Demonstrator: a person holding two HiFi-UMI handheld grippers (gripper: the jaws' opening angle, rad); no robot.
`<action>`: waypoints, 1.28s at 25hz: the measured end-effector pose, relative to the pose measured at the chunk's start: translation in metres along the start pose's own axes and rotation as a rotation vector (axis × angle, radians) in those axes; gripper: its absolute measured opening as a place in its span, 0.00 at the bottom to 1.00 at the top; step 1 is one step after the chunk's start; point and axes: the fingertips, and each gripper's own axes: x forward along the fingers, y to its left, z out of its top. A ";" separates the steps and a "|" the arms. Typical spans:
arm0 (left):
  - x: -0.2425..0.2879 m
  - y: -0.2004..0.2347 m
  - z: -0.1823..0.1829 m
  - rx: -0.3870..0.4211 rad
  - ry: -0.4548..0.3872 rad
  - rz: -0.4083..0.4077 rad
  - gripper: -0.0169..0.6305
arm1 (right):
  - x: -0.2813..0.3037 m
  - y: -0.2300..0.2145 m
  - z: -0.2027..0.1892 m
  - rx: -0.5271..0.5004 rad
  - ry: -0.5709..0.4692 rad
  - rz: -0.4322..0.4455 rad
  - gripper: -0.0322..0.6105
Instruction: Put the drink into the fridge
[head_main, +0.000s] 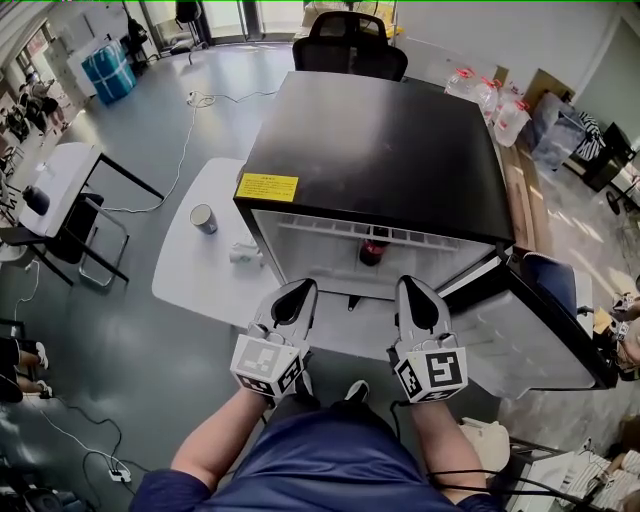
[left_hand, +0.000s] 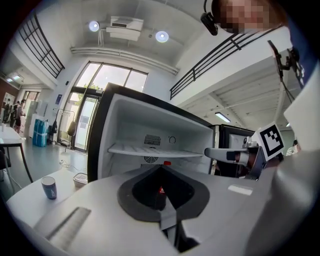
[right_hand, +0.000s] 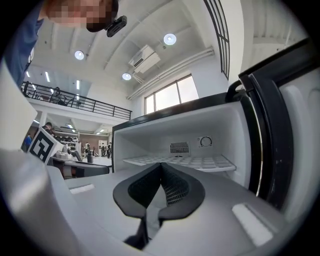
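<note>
Drink (head_main: 372, 250) stands upright on the fridge (head_main: 380, 150) floor, long axis vertical, red cap up. I note left gripper (head_main: 302, 288) and right gripper (head_main: 411, 285) fingers pressed together, empty, just outside.

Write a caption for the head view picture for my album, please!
The drink sits inside the open black fridge; left gripper and right gripper hang shut and empty in front.

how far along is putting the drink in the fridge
Done: the dark red-capped drink bottle stands inside the open black mini fridge. In hand: nothing; the left gripper and right gripper have shut, empty jaws. Left: the fridge door hangs open, likely to be closed.
</note>
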 end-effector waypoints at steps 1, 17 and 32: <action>0.000 0.000 -0.001 0.001 0.003 -0.006 0.03 | 0.000 0.000 0.000 0.001 -0.003 -0.006 0.06; 0.005 0.005 -0.006 -0.016 0.013 -0.041 0.03 | 0.002 0.009 -0.007 -0.004 0.017 -0.019 0.06; 0.009 0.004 -0.009 -0.022 0.022 -0.038 0.03 | 0.004 0.009 -0.007 -0.010 0.030 -0.006 0.06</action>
